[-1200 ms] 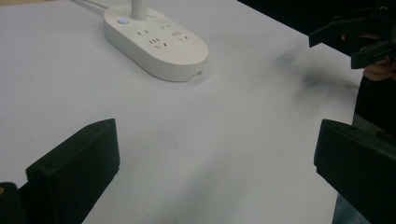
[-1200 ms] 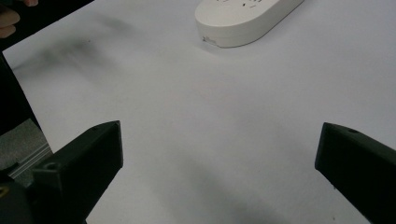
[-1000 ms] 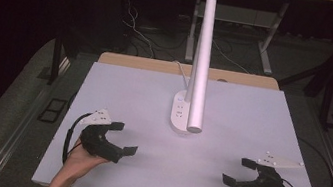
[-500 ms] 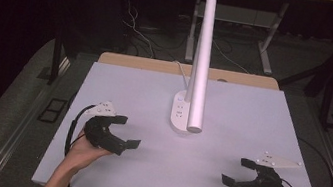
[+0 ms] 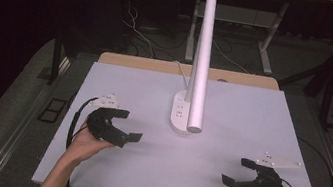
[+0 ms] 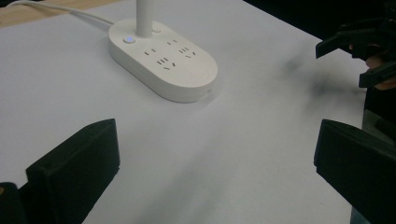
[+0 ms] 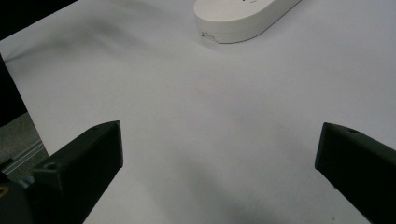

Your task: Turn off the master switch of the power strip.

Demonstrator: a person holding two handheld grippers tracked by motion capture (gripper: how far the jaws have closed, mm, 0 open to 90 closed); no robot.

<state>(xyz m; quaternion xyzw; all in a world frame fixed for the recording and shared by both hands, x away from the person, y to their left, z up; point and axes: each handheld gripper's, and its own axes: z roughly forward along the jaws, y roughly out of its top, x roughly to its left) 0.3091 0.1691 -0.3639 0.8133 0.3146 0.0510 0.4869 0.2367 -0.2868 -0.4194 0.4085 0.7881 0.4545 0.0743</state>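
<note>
Both tongs — left tongs (image 5: pixel 125 126), right tongs (image 5: pixel 238 171) — gape, flanking the lamp base (image 5: pixel 180 112).

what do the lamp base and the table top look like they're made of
Lamp base: looks like moulded white plastic with a matte to satin finish; it has smooth rounded edges, cut socket slots and a soft sheen.

Table top: a flat, pale, matte surface, likely laminate or a covering sheet; a bare wood-coloured strip shows at the far edge, so the core may be wood.
</note>
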